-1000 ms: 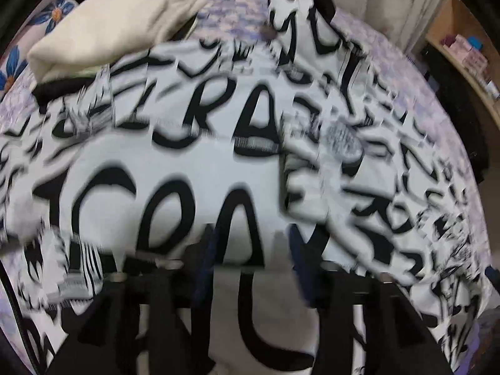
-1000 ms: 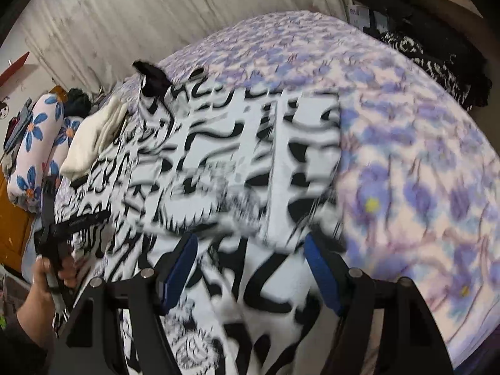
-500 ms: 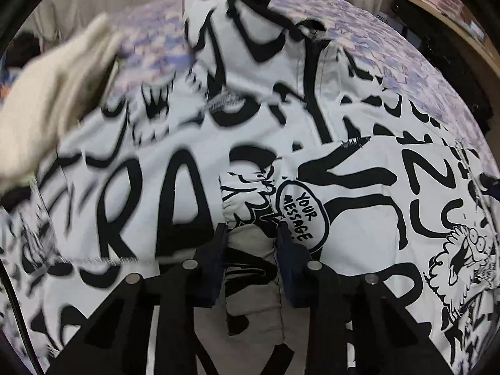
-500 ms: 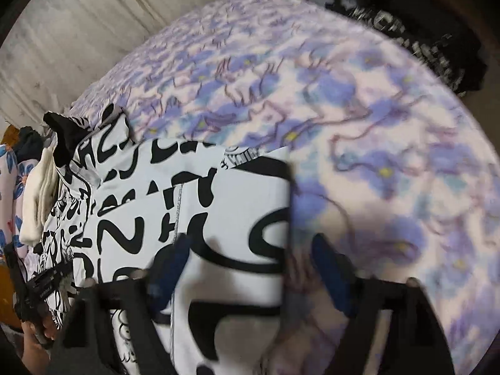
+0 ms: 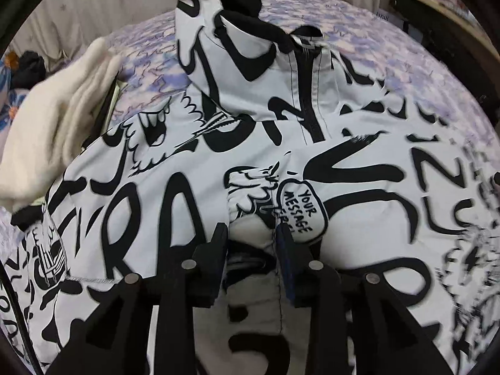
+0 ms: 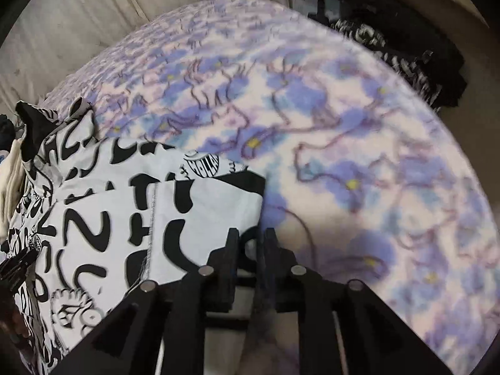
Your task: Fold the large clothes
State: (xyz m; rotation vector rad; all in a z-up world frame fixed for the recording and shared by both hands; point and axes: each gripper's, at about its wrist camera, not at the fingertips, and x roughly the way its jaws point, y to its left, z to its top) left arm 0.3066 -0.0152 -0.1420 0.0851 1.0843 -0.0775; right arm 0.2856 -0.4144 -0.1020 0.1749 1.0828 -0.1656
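The left tongs (image 5: 253, 234) pinch a bump of the black-and-white jacket (image 5: 218, 143), which spreads out ahead of them on the purple flower bed cover (image 6: 343, 143). The right tongs (image 6: 250, 240) squeeze the jacket's edge, with bare cover on their right. A folded cream cloth (image 5: 53, 118) lies far ahead on the left.

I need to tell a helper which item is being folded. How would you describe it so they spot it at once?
Start at the bed with the purple floral bedspread. Spread across it lies a large white jacket covered in bold black graffiti lettering and cartoons, with a black-lined hood. The folded cream garment beside it is plain; only the jacket is printed.
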